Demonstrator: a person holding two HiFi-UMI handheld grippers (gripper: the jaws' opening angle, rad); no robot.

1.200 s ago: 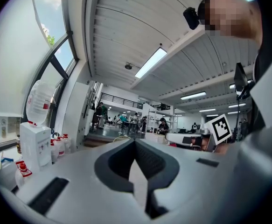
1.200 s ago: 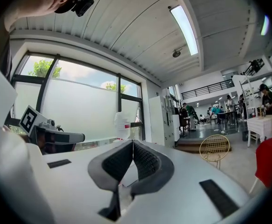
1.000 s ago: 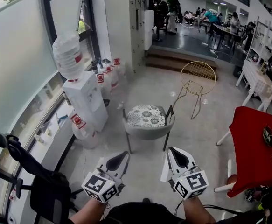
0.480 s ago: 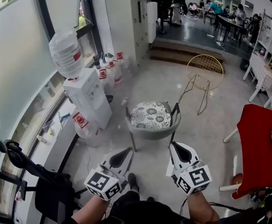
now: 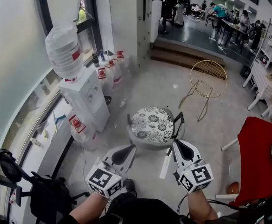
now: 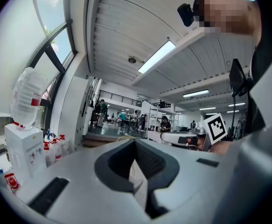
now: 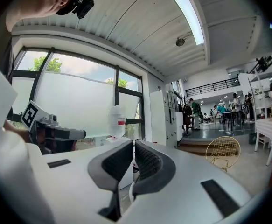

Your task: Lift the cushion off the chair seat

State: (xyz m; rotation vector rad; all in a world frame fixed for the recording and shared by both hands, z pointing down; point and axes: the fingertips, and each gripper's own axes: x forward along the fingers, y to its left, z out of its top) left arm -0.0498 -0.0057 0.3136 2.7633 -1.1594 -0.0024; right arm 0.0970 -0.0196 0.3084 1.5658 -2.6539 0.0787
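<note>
The left gripper (image 5: 129,149) is held low at the bottom of the head view. It points level toward the chair (image 5: 140,136), and its own view shows the dark pads drawn together with nothing between them (image 6: 135,143). The right gripper (image 5: 177,143) is just beside it and aims the same way. Its jaws are closed too and hold nothing (image 7: 133,146). Both tips are short of the chair and touch neither it nor the cushion (image 5: 152,124).

At far left a white water dispenser (image 5: 87,97) stands against the window, with a large clear jug (image 5: 63,48) upended on top. What looks like another jug (image 5: 80,127) leans at its foot, though the picture is soft there. Right of the dispenser, and straight ahead of the two grippers, is the grey shell chair. The round cushion, white with a dark floral pattern, lies flat on its seat. Further right and farther back is a gold wire chair (image 5: 209,78). At the right edge is a red table (image 5: 261,157).
</note>
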